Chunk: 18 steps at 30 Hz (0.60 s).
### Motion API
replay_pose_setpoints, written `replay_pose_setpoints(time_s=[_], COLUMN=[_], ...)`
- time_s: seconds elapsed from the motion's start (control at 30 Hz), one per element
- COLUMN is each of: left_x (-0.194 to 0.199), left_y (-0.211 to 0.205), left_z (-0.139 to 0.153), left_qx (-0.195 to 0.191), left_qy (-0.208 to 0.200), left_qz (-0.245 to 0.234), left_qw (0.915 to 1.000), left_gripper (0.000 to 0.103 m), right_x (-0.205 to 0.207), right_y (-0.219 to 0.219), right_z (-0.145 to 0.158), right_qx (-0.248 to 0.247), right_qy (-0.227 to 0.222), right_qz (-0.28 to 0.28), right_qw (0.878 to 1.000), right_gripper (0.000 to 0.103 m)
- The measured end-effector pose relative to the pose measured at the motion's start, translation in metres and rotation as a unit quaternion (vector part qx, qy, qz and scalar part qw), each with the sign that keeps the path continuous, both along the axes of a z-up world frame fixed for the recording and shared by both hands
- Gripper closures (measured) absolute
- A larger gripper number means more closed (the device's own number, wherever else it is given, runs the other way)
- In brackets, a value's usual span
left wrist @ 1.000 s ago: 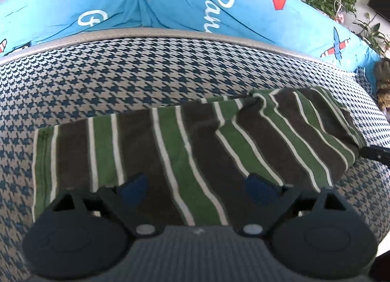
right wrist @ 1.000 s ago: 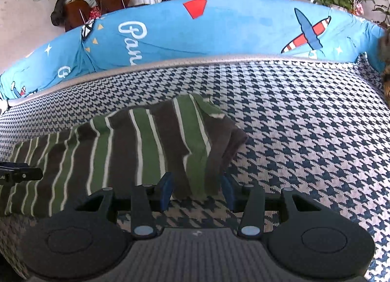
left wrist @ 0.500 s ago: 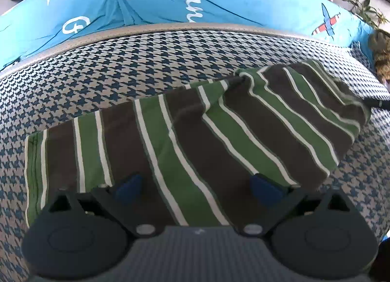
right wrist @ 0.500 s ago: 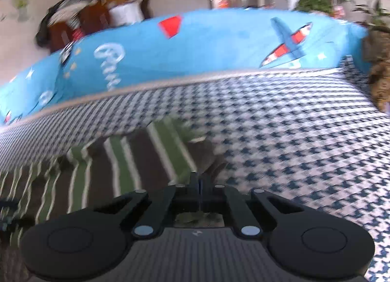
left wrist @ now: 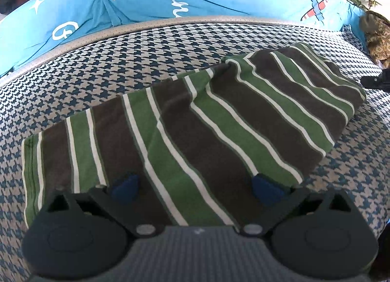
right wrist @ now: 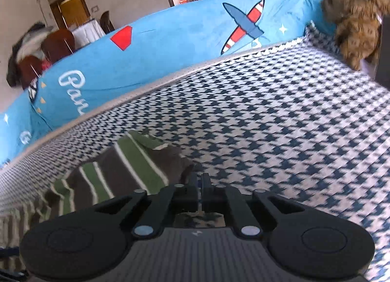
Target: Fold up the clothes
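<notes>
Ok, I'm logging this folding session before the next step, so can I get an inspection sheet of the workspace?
Surface: houndstooth cover, blue and pale, lying flat.
Job's things: striped shirt, green, brown and white, partly folded and rumpled.
Clutter: furry brown thing at the far corner.
Grippers: left gripper open over the shirt's near edge; right gripper shut at the shirt's end, and whether it pinches cloth is unclear.
Cables: nothing seen.
Surroundings: blue printed backrest, chairs, houseplants.

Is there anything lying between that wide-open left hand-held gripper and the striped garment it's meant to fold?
Nothing visible. The left hand-held gripper stands open directly over the striped garment, with only the cloth's near edge between its fingers.
</notes>
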<state>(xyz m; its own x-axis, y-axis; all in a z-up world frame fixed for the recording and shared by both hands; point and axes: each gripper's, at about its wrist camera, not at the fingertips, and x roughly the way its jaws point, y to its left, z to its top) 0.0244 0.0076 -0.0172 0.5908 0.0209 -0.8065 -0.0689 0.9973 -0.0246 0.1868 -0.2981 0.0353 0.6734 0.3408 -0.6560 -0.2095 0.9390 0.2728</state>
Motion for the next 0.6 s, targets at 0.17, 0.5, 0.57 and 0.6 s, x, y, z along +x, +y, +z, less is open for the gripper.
replay_pose_setpoints(time_s=[0.17,0.5,0.57,0.6], left_x=[-0.001,0.0,0.001,0.001], left_y=[-0.001,0.004,0.004,0.004], left_z=[0.0,0.003,0.004,0.004], left_qx=[0.0,-0.02,-0.022,-0.024], left_qy=[0.0,-0.007,-0.008,-0.008], left_qz=[-0.001,0.02,0.023,0.024], left_qw=[1.0,0.9996,0.9995,0.9994], left_gripper=[0.0,0.0,0.0,0.0], right_x=[0.004,0.021,0.023,0.024], right_y=[0.006,0.022,0.027,0.029], right_z=[-0.005,-0.023,-0.026,-0.027], right_qx=[0.022,0.007,-0.001,-0.008], right_qy=[0.005,0.018,0.012,0.005], right_qz=[0.004,0.015,0.022,0.025], right_qw=[1.0,1.0,1.0,1.0], right_gripper=[0.059,0.048,0.046,0.045])
